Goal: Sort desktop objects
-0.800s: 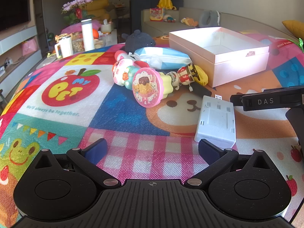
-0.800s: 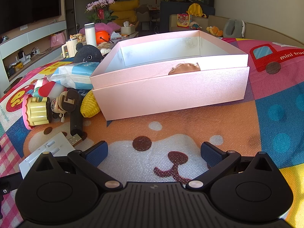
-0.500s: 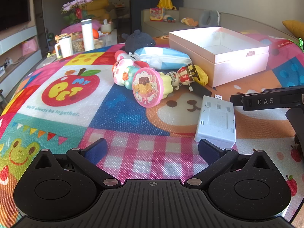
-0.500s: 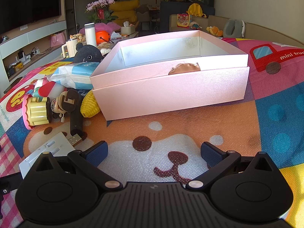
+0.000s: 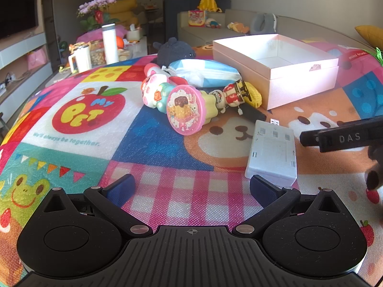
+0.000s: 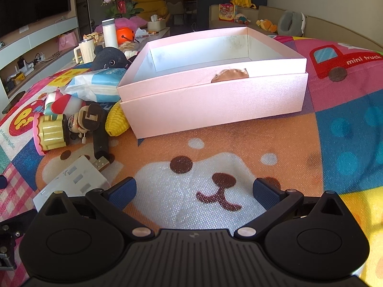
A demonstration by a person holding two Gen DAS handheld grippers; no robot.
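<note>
An open pink box (image 5: pixel 301 81) (image 6: pixel 215 100) stands on a colourful play mat. Left of it lies a pile: a pink round toy (image 5: pixel 185 110), a wind-up figure (image 5: pixel 233 94) (image 6: pixel 81 120), a yellow corn toy (image 6: pixel 116 122), a blue-white tissue pack (image 5: pixel 203 71) (image 6: pixel 100 83) and a dark plush (image 5: pixel 173 51). A white plastic block (image 5: pixel 273 153) (image 6: pixel 71 184) and a black USB stick (image 6: pixel 100 143) lie nearer. My left gripper (image 5: pixel 191 189) is open over the pink check patch, the block just beyond its right finger. My right gripper (image 6: pixel 194 191) is open above the dog-face print, nothing between its fingers.
A low table behind the mat holds a white bottle (image 5: pixel 110 43), a mug (image 5: pixel 80 59) and flowers (image 5: pixel 95 12). A sofa (image 5: pixel 215 28) with toys lies beyond. The right gripper's black body (image 5: pixel 344 138) juts in at the right of the left wrist view.
</note>
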